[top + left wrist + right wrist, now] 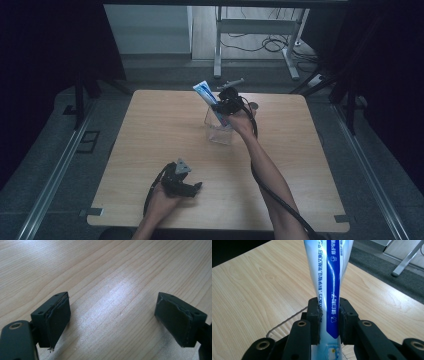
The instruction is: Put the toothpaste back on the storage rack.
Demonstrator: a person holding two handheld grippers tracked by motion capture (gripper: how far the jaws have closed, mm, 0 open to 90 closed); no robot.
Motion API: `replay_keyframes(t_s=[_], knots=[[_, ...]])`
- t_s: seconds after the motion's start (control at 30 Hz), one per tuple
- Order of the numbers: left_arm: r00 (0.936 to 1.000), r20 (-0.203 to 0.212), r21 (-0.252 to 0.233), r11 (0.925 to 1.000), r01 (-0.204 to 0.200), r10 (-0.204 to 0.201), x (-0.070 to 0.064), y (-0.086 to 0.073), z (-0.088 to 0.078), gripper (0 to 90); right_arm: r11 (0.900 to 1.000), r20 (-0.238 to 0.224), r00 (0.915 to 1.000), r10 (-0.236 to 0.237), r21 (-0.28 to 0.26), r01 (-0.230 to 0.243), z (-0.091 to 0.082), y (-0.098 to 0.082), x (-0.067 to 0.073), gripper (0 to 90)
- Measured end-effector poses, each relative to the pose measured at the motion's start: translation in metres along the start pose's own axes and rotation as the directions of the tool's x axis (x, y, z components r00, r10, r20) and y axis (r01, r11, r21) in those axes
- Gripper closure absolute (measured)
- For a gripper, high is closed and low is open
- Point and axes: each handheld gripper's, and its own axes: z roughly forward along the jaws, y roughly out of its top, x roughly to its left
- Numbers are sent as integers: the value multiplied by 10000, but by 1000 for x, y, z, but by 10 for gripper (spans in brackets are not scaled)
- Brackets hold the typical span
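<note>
Presently noted, high view: right hand-held gripper (pixel 220 106) at upper centre of frame, above a clear plastic cup (pixel 219 130) standing on the wooden bench (pixel 150 130). Pinched between its jaws: a blue-and-white toothpaste tube (pixel 206 93), tilted, flat end up and toward upper left of frame, lower end at the mouth of the cup. Whether the tube touches the cup's wall or floor: cannot tell. Right forearm (pixel 270 180) entering from bottom right, black cable (pixel 280 202) trailing along it.

Right gripper view: right hand-held gripper (pixel 329 315) at lower centre, both pads pressed against the sides of the toothpaste tube (pixel 329 277), tube squeezed narrow at the pinch and widening toward the top of frame. White face with blue band and printed characters, running up out of the top edge. Curved clear rim of the cup (pixel 284 323) visible low left of the jaws, over the bench (pixel 249 295).

High view, lower left of centre: left hand-held gripper (pixel 192 188) held in the left hand (pixel 162 200), low over the bench near its front edge, grey three-cornered plate on top, well apart from cup and tube.

Left gripper view: left hand-held gripper (pixel 112 317) spread wide, one pad at lower left, the other at right edge, nothing between them but bare wood grain of the bench (pixel 100 270). Pad lining on both jaws frayed at the edges.

Beyond the bench, top of the high view: grey floor, metal frame legs (pixel 217 45), loose cables (pixel 270 45).
</note>
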Motion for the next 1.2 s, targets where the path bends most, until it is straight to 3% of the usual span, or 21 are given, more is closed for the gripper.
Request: replay_keyframes(t_s=[0.63,0.8,1.2], knots=[[10000,-2,-5,10000,22,-22,0,0,0,134,9999,-521,9986,112,6,-112,-4,-19,-5,726],[10000,-1,-7,10000,22,-22,0,0,0,134,9994,-851,9963,143,323,-116,-8,-20,-7,723],[10000,-2,-9,10000,24,-24,0,0,0,134,9977,-1151,9934,2,677,77,-13,-24,-10,706]])
